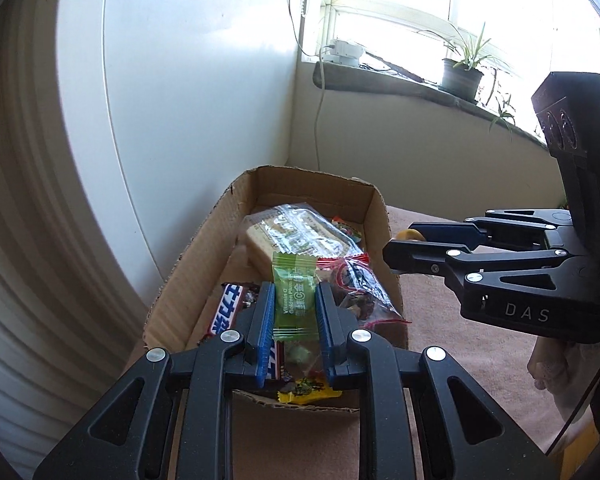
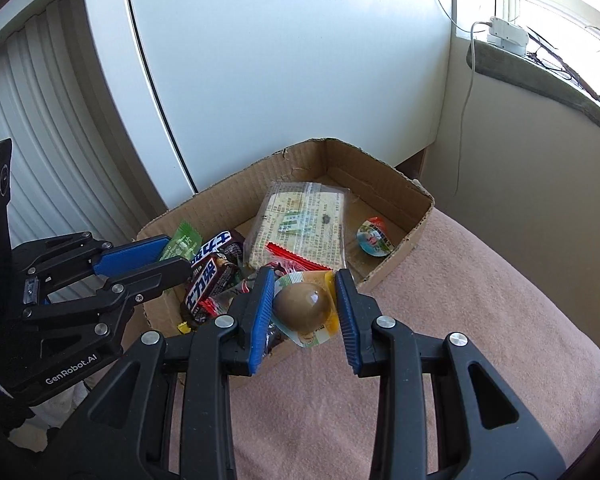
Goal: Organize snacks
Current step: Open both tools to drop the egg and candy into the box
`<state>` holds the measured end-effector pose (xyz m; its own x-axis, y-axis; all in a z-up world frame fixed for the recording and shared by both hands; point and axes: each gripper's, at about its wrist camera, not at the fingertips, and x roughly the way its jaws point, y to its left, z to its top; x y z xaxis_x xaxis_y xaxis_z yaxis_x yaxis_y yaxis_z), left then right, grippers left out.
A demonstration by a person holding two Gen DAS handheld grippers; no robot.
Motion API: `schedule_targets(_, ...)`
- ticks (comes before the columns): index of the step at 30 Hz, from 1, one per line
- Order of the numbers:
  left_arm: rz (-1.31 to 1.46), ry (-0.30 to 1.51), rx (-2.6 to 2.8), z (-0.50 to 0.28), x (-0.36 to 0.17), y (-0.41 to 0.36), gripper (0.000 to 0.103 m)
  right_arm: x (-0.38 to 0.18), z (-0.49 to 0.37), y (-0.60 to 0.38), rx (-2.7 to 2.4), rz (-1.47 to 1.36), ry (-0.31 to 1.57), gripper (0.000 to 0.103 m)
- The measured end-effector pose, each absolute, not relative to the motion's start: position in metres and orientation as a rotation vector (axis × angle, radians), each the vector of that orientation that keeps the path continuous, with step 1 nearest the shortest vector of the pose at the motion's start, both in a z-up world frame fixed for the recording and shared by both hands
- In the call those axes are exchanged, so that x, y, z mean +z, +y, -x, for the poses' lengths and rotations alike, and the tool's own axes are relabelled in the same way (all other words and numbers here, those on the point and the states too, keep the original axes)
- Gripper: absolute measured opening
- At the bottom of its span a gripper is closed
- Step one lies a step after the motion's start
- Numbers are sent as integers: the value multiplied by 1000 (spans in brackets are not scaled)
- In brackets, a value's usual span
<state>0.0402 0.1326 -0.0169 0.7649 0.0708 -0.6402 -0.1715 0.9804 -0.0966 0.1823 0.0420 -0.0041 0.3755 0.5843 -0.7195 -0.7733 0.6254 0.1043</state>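
Left hand-held gripper (image 1: 295,312) pinched tight on a green candy packet (image 1: 293,295), held above the cardboard box (image 1: 188,264) at frame centre, likely for dropping in. Right hand-held gripper (image 2: 304,304), partly closed, clamps a packaged brown egg (image 2: 302,306) over the box's near edge. Box already crowded: chocolate bar (image 2: 209,276), cracker pack (image 2: 300,224), round jelly cup (image 2: 374,236). Pink-covered surface (image 2: 480,300) underneath.

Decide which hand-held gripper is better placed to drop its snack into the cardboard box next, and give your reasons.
Left, probably. The left hand-held gripper holds the green candy packet directly above the cardboard box. The right hand-held gripper grips the packaged egg nearer the box's front edge, partly over the pink cloth.
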Motion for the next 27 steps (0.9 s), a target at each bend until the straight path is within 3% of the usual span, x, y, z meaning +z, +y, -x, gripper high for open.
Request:
schedule_targets(4, 150, 677, 147, -39, -14, 141, 21, -3, -183, 59, 905, 284, 789, 37)
schedule_targets(7, 158, 667, 161, -34, -12, 146, 28, 0, -185, 64, 900, 273, 776, 39)
schedule_targets(16, 178, 642, 185, -17, -2, 152, 29, 11, -177, 50, 892, 240, 772, 40)
schedule_targets(17, 177, 638, 187, -15, -1, 151, 32, 13, -175, 48, 891, 236, 771, 40)
schedule_targets(19, 174, 626, 197, -9, 2, 149, 54, 15, -170, 43, 890, 228, 767, 43)
schedule_targets(22, 173, 613, 205, -1, 6, 147, 56, 19, -158, 33, 880, 228, 739, 67)
schedule_targets(27, 172, 607, 212, 10, 7, 142, 67, 25, -138, 18, 874, 227, 700, 68)
